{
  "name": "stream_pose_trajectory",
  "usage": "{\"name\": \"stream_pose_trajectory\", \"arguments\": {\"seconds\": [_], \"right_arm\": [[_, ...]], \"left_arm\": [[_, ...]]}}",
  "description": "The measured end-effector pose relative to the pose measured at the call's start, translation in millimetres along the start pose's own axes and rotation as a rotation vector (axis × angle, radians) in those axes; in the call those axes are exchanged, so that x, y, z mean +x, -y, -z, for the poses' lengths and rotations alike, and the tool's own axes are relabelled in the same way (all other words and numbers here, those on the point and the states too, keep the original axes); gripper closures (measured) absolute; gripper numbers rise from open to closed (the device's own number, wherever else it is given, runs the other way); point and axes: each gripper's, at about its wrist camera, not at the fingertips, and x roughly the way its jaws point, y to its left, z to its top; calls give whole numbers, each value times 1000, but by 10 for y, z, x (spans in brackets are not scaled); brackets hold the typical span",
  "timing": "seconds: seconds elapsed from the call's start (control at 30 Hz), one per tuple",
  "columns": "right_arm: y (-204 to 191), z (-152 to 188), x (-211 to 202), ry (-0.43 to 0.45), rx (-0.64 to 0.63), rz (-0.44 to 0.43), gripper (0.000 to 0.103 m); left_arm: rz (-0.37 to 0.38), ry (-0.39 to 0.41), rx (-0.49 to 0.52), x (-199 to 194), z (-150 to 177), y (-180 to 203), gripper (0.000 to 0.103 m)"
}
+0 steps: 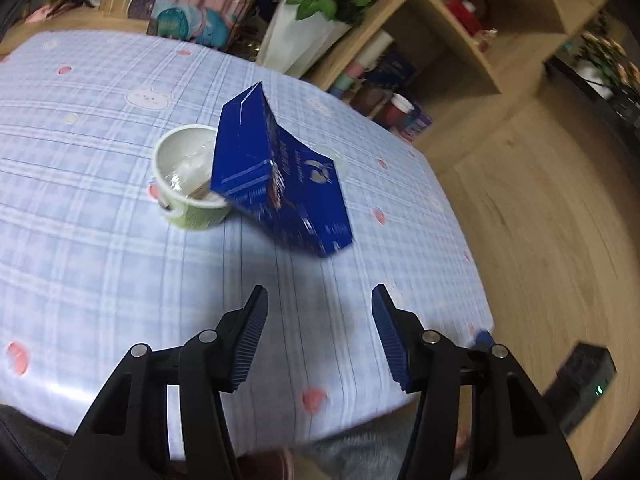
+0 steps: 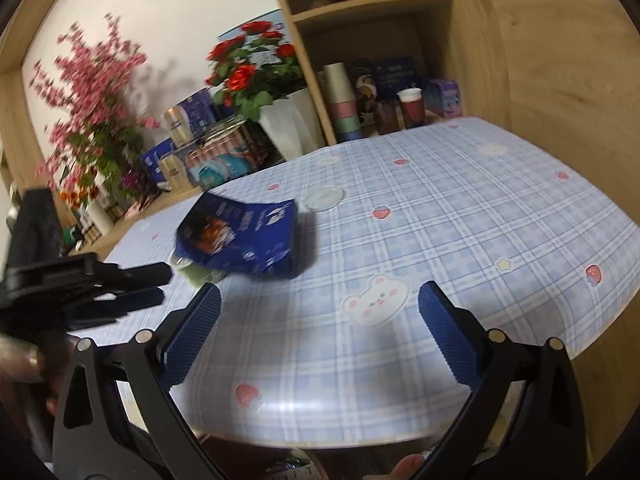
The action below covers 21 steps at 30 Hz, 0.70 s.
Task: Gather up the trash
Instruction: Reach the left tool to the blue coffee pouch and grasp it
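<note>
The blue carton [image 1: 280,176] lies tilted on the table [image 1: 100,240], one end propped on the rim of the green-sided bowl [image 1: 188,184], the other end down on the checked cloth; a clear wrapper sits inside the bowl, and a small clear lid [image 2: 324,197] lies flat on the cloth just beyond the carton; the left claw [image 1: 320,336] hangs short of the carton with its jaws apart and nothing between them; the right claw [image 2: 320,336] is likewise spread and empty, nearer the table's front edge.

The step in hand looks like a reach for the carton; it is best taken across its narrow faces near the raised end, since the carton is light and may slide off the bowl's rim if nudged; closing square, not on a corner, should keep it from twisting.

Open cloth lies between both claws and the carton, so the approach is free; the table's right edge and front edge are close, with wooden floor below; shelves [image 1: 460,40] and a flower pot [image 1: 296,40] stand behind the far side.
</note>
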Motion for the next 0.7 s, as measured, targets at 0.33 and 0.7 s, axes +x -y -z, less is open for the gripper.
{"name": "stream_pose_trajectory", "arguments": {"seconds": [0.33, 0.7], "right_arm": [[279, -18, 349, -87, 51, -49, 6], [412, -1, 429, -105, 20, 70, 6]], "left_arm": [[-53, 47, -132, 664, -279, -131, 55], [-47, 85, -20, 691, -422, 27, 86]]}}
